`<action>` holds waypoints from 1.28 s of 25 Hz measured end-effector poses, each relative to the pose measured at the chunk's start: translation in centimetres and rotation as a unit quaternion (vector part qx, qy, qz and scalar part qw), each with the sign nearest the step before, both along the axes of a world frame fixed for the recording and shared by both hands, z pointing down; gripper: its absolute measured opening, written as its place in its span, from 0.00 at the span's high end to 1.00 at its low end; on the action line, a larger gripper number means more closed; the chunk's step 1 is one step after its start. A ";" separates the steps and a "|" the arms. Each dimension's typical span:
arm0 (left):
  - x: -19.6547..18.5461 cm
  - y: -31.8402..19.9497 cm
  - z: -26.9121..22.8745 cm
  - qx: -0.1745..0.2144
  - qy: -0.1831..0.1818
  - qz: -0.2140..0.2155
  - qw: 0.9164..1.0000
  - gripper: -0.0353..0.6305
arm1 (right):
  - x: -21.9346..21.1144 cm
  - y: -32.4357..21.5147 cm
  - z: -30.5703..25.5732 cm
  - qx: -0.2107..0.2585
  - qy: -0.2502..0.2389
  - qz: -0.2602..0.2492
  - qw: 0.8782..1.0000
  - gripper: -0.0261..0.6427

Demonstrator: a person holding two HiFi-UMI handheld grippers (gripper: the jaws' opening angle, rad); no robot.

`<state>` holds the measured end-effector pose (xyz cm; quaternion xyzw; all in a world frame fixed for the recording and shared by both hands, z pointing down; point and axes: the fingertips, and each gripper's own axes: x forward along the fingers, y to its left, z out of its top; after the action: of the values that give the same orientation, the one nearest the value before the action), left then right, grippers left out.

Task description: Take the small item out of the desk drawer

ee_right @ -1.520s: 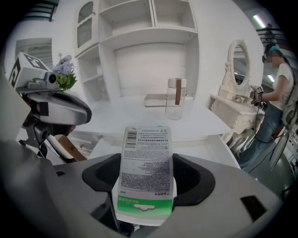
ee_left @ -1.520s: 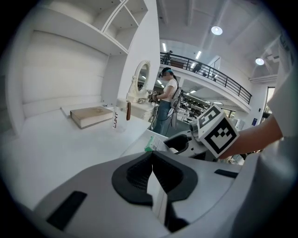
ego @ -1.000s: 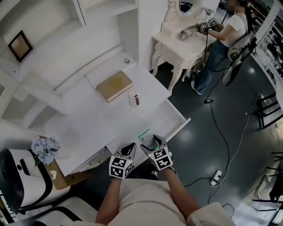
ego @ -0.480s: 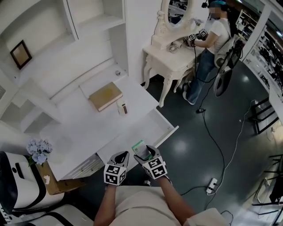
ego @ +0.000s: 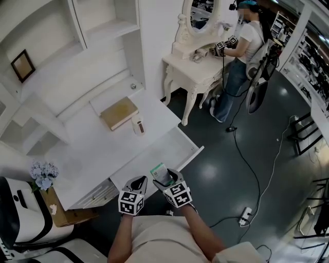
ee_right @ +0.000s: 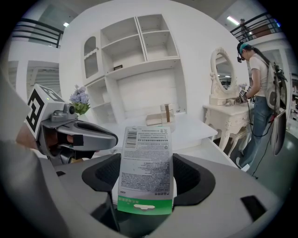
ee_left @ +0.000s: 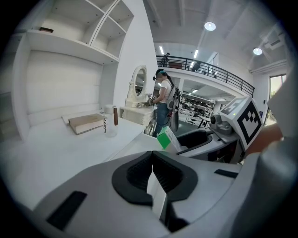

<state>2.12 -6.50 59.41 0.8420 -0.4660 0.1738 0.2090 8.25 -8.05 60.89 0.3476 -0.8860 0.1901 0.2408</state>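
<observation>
So my right gripper pinches the small packet, holding it over the open drawer front edge, clear of it; my left gripper hangs alongside, jaws pressed together, empty.

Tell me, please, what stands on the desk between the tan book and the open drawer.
A small bottle stands there, close by the book; the desktop from it to the drawer is bare, as the head view shows.

White wall shelving; an ornate vanity table with oval mirror stands on a dark glossy floor.
</observation>
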 end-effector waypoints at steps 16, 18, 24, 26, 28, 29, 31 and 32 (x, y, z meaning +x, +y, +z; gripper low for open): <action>-1.0 -0.5 0.0 -0.004 -0.003 0.006 1.000 0.92 | 0.0 -1.1 0.0 -0.002 -0.001 0.029 1.000 0.42; -1.0 -0.6 0.1 -0.006 -0.002 0.008 1.000 0.92 | 0.1 -1.1 0.3 -0.003 0.002 0.031 1.000 0.42; -0.5 -1.0 0.4 -0.008 -0.001 0.021 1.000 0.92 | 0.6 -1.4 0.6 -0.008 0.004 0.047 0.999 0.42; -0.3 -1.1 0.4 -0.008 -0.001 0.026 1.000 0.92 | 0.8 -1.5 0.7 -0.009 0.004 0.051 0.999 0.42; -0.3 -1.2 0.5 -0.010 0.000 0.029 1.000 0.92 | 0.9 -1.5 0.8 -0.010 0.005 0.055 0.998 0.42; -0.4 -1.2 0.6 -0.011 0.001 0.030 1.000 0.92 | 0.8 -1.5 0.9 -0.011 0.005 0.056 0.998 0.42; -0.6 -1.2 0.6 -0.012 0.001 0.031 0.999 0.92 | 0.6 -1.4 0.8 -0.012 0.006 0.058 0.998 0.42; -0.6 -1.2 0.6 -0.013 0.002 0.031 0.999 0.92 | 0.5 -1.4 0.8 -0.012 0.006 0.058 0.998 0.42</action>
<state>1.49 -7.68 60.02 0.8535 -0.4372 0.1849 0.2151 8.78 -9.49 61.72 0.3968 -0.8605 0.2126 0.2385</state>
